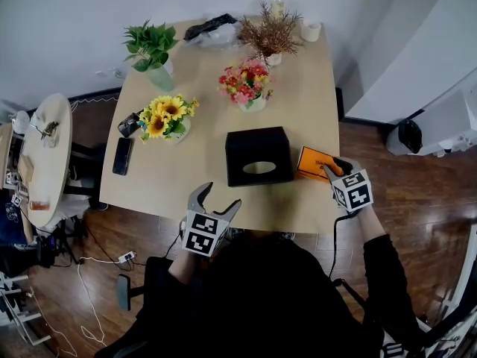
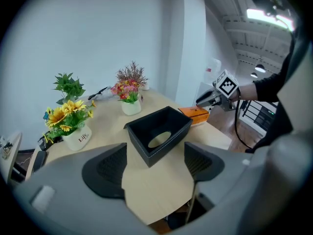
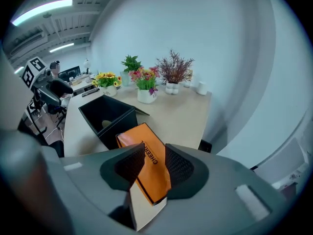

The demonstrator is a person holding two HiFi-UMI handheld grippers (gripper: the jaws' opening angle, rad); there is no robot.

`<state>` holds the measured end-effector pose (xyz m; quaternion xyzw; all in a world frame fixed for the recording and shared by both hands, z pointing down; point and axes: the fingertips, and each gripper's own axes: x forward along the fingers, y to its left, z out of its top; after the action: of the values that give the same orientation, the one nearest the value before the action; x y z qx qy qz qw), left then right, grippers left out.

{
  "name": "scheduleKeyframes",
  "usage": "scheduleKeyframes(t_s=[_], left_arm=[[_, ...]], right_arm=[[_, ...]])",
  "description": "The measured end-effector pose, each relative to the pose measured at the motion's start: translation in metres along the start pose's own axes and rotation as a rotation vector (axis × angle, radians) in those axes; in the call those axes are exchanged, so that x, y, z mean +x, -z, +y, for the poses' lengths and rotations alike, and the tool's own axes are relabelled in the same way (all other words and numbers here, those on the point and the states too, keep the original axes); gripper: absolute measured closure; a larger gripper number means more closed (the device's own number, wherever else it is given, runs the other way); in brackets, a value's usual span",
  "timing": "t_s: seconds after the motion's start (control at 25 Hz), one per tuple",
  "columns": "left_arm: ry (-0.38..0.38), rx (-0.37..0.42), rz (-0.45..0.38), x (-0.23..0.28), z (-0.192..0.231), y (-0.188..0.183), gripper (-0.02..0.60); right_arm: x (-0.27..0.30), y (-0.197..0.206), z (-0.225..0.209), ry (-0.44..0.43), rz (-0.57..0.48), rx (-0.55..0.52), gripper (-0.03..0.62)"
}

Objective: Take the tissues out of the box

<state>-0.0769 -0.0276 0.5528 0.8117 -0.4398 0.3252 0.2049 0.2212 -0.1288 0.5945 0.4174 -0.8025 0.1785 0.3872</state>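
Observation:
A black tissue box [image 1: 257, 155] stands on the wooden table [image 1: 194, 181] with its open side up. An oval hole in its floor shows the tabletop, and I see no tissues inside it [image 2: 159, 131]. An orange tissue pack [image 1: 314, 162] lies flat just right of the box. My right gripper [image 1: 334, 167] hangs over the pack's right end. Its jaws stand a narrow gap apart above the pack [image 3: 146, 155], which is wider than that gap. My left gripper [image 1: 220, 195] is open at the table's near edge, aimed at the box, with nothing between its fingers [image 2: 105, 168].
Sunflowers [image 1: 165, 118], pink flowers [image 1: 246, 84], a green plant [image 1: 151, 47] and a dried plant [image 1: 270, 32] stand behind the box. A phone [image 1: 122, 155] lies at the left edge, and a white cup [image 1: 311, 30] at the far right corner. A round side table [image 1: 46, 155] stands left.

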Motion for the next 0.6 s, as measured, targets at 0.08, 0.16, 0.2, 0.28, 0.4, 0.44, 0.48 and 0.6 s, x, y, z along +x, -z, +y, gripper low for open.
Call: scheduleKeyframes(t_s=[0.08, 0.16, 0.2, 0.28, 0.4, 0.44, 0.48, 0.6], left_arm=[[0.007, -0.002, -0.005, -0.001, 0.000, -0.002, 0.227], [0.014, -0.007, -0.008, -0.002, -0.001, -0.005, 0.227], [0.018, -0.011, -0.010, -0.002, -0.002, -0.006, 0.227], [0.025, -0.020, -0.015, -0.003, -0.002, -0.008, 0.227], [0.032, -0.036, -0.034, -0.002, 0.000, -0.011, 0.227], [0.035, -0.046, -0.041, -0.002, 0.000, -0.013, 0.227], [0.038, -0.055, -0.048, -0.003, 0.000, -0.015, 0.227], [0.051, -0.064, -0.067, -0.007, -0.001, -0.021, 0.229]], right_arm=[[-0.011, -0.011, -0.006, 0.029, -0.051, 0.024, 0.461], [-0.023, -0.024, -0.011, 0.051, -0.109, 0.054, 0.471], [-0.030, -0.031, -0.013, 0.055, -0.139, 0.076, 0.471], [-0.043, -0.044, -0.013, 0.050, -0.198, 0.129, 0.471], [-0.059, -0.057, -0.009, 0.042, -0.266, 0.190, 0.473], [-0.064, -0.060, -0.008, 0.042, -0.285, 0.205, 0.473], [-0.069, -0.063, -0.006, 0.043, -0.302, 0.220, 0.473], [-0.084, -0.070, 0.002, 0.041, -0.359, 0.274, 0.473]])
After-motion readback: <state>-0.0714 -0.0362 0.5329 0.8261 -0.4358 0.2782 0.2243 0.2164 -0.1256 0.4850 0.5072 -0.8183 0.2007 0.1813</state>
